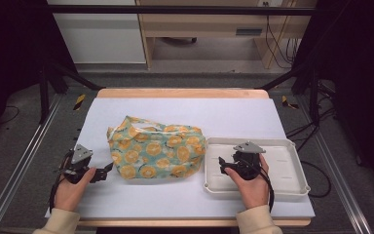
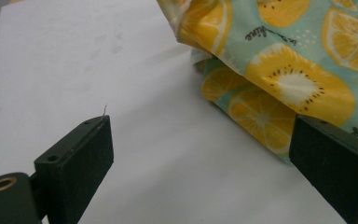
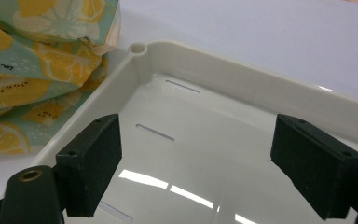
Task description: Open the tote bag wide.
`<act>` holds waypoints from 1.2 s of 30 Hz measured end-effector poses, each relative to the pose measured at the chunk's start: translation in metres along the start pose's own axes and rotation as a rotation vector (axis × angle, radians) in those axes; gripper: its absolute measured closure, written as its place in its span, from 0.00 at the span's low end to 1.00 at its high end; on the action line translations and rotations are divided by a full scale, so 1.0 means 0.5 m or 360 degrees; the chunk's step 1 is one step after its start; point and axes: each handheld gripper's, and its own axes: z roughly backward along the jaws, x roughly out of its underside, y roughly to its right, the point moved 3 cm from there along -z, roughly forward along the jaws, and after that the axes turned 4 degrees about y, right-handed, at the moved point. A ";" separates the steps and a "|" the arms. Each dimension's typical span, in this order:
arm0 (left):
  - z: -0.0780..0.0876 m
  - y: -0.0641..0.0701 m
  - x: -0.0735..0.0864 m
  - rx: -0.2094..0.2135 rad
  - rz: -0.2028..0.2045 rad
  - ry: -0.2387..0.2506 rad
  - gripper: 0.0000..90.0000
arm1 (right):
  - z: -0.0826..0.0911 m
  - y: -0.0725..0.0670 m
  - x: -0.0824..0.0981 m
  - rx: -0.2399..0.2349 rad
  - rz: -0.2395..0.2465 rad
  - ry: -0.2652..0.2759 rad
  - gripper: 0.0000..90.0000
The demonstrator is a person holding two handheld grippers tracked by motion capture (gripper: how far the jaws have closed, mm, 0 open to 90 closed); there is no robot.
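Nearest the person, the left gripper [image 1: 108, 168] rests on the white table cover [image 1: 185, 200] with its black jaws spread wide and empty, pointing at the near-left corner of the soft teal fabric bag printed with orange and kiwi slices [image 1: 157, 152]. The bag slumps mid-table; it looks light and floppy, best pinched at a folded edge. The right gripper [image 1: 221, 165] hovers, also wide and empty, over the shallow cream plastic tray [image 1: 292, 183] just beside the bag.
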 end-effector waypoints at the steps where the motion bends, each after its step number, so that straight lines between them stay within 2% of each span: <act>1: 0.000 0.002 0.000 0.0008 -0.0002 -0.0002 0.07 | 0.000 0.000 0.000 0.0000 0.0000 0.0000 0.18; 4: 0.005 0.011 -0.004 0.0042 -0.0029 0.0006 0.07 | 0.003 -0.003 -0.002 -0.0007 -0.0009 0.0005 0.18; 8: 0.014 0.022 -0.013 0.0081 -0.0074 0.0040 0.07 | 0.010 -0.010 -0.013 -0.0021 0.0016 0.0020 0.20; 9: 0.016 0.022 -0.020 0.0084 -0.0091 0.0048 0.07 | 0.011 -0.013 -0.018 -0.0034 0.0023 0.0028 0.22; 10: 0.022 0.020 -0.036 0.0110 -0.0071 0.0072 0.07 | 0.012 -0.019 -0.033 -0.0098 0.0026 0.0027 0.25; 11: 0.022 0.020 -0.036 0.0110 -0.0071 0.0072 0.07 | 0.012 -0.019 -0.033 -0.0098 0.0026 0.0027 0.25; 12: 0.024 0.018 -0.048 0.0125 -0.0075 0.0096 0.07 | 0.017 -0.026 -0.055 -0.0136 0.0048 0.0045 0.31; 13: 0.026 0.015 -0.061 0.0122 -0.0080 0.0114 0.07 | 0.017 -0.026 -0.055 -0.0136 0.0048 0.0045 0.31; 14: 0.027 0.010 -0.089 0.0101 -0.0107 0.0140 0.09 | 0.019 -0.035 -0.080 -0.0177 0.0092 0.0052 0.35; 15: 0.027 0.010 -0.089 0.0101 -0.0107 0.0140 0.09 | 0.019 -0.035 -0.080 -0.0177 0.0092 0.0052 0.35; 17: 0.025 0.005 -0.120 0.0105 -0.0141 0.0159 0.09 | 0.021 -0.041 -0.111 -0.0200 0.0152 0.0055 0.41; 18: 0.022 0.002 -0.137 0.0100 -0.0160 0.0164 0.09 | 0.022 -0.050 -0.145 -0.0243 0.0181 0.0075 0.46; 19: 0.018 -0.002 -0.153 0.0095 -0.0172 0.0164 0.09 | 0.022 -0.050 -0.145 -0.0243 0.0181 0.0075 0.46; 21: 0.007 -0.008 -0.184 0.0094 -0.0222 0.0147 0.10 | 0.016 -0.061 -0.178 -0.0304 0.0194 0.0086 0.49; 22: 0.000 -0.009 -0.197 0.0091 -0.0258 0.0132 0.10 | 0.002 -0.073 -0.207 -0.0340 0.0211 0.0080 0.50; 24: -0.019 -0.010 -0.214 0.0096 -0.0314 0.0097 0.10 | -0.008 -0.078 -0.220 -0.0350 0.0229 0.0074 0.49; 25: -0.029 -0.011 -0.218 0.0106 -0.0338 0.0066 0.10 | -0.036 -0.089 -0.236 -0.0384 0.0238 0.0037 0.44; 26: -0.040 -0.011 -0.220 0.0118 -0.0344 0.0049 0.10 | -0.053 -0.093 -0.238 -0.0412 0.0233 -0.0005 0.39; 27: -0.050 -0.013 -0.222 0.0118 -0.0364 0.0044 0.10 | -0.053 -0.093 -0.238 -0.0412 0.0233 -0.0005 0.39; 28: -0.058 -0.013 -0.221 0.0109 -0.0372 0.0031 0.10 | -0.088 -0.100 -0.235 -0.0444 0.0226 -0.0097 0.31; 29: -0.064 -0.012 -0.218 0.0116 -0.0377 0.0018 0.10 | -0.088 -0.100 -0.235 -0.0444 0.0226 -0.0097 0.31; 30: -0.069 -0.010 -0.214 0.0131 -0.0375 0.0002 0.10 | -0.119 -0.105 -0.225 -0.0477 0.0195 -0.0206 0.28; 31: -0.073 -0.008 -0.208 0.0151 -0.0353 -0.0019 0.10 | -0.119 -0.105 -0.225 -0.0477 0.0195 -0.0206 0.28; 32: -0.075 -0.007 -0.204 0.0163 -0.0350 -0.0029 0.10 | -0.137 -0.110 -0.214 -0.0484 0.0199 -0.0258 0.37; 33: -0.078 -0.006 -0.199 0.0177 -0.0352 -0.0033 0.10 | -0.137 -0.110 -0.214 -0.0484 0.0199 -0.0258 0.37; 35: -0.082 -0.004 -0.191 0.0211 -0.0373 -0.0065 0.10 | -0.139 -0.120 -0.206 -0.0540 0.0209 -0.0268 0.61; 36: -0.085 -0.001 -0.187 0.0231 -0.0360 -0.0075 0.12 | -0.138 -0.125 -0.202 -0.0559 0.0217 -0.0263 0.68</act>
